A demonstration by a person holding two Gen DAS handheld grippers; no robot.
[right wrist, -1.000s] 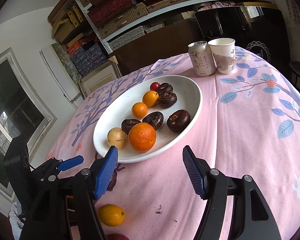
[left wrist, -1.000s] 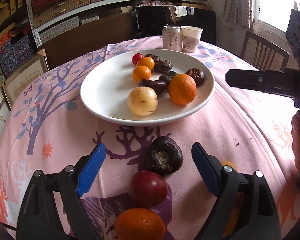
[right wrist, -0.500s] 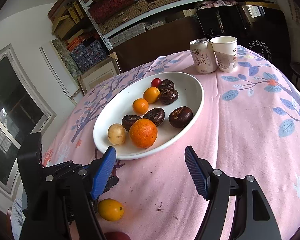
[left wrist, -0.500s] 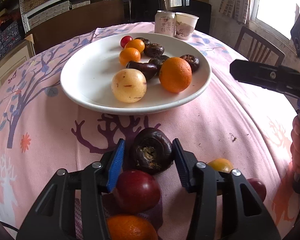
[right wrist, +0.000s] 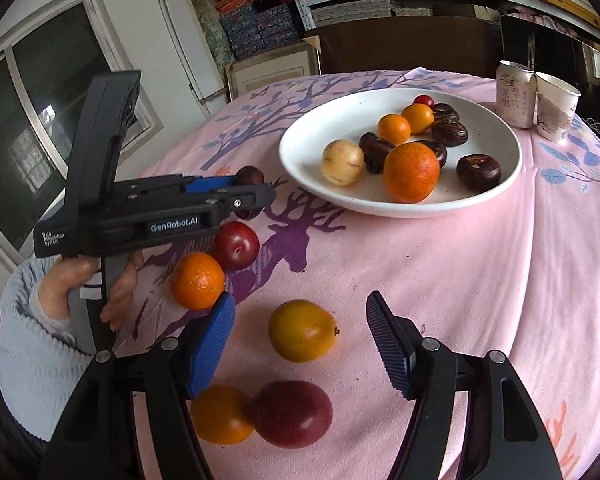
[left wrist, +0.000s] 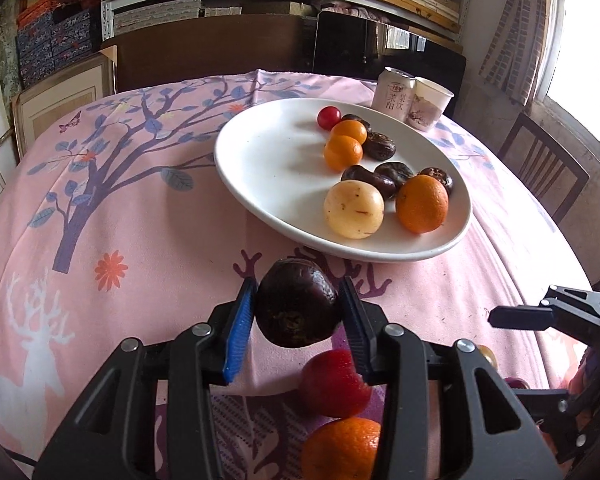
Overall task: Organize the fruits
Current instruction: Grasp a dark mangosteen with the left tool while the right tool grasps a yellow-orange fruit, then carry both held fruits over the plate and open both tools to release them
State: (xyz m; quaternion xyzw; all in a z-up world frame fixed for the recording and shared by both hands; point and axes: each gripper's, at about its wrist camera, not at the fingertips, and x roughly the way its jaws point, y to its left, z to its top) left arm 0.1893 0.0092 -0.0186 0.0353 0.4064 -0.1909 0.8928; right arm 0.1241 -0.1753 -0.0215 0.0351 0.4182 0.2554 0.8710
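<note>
Both left gripper (left wrist: 298,316) pads clamp dark fruit (left wrist: 296,304), underside hidden; right gripper (right wrist: 300,338) gapes wide.

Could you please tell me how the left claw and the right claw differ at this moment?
The left claw is shut on a dark fruit; the right claw is open and holds nothing. The left claw's fruit seems lifted off the cloth near the plate; the right claw hangs over a yellow fruit that lies on the cloth. Both have blue pads on black fingers.
</note>
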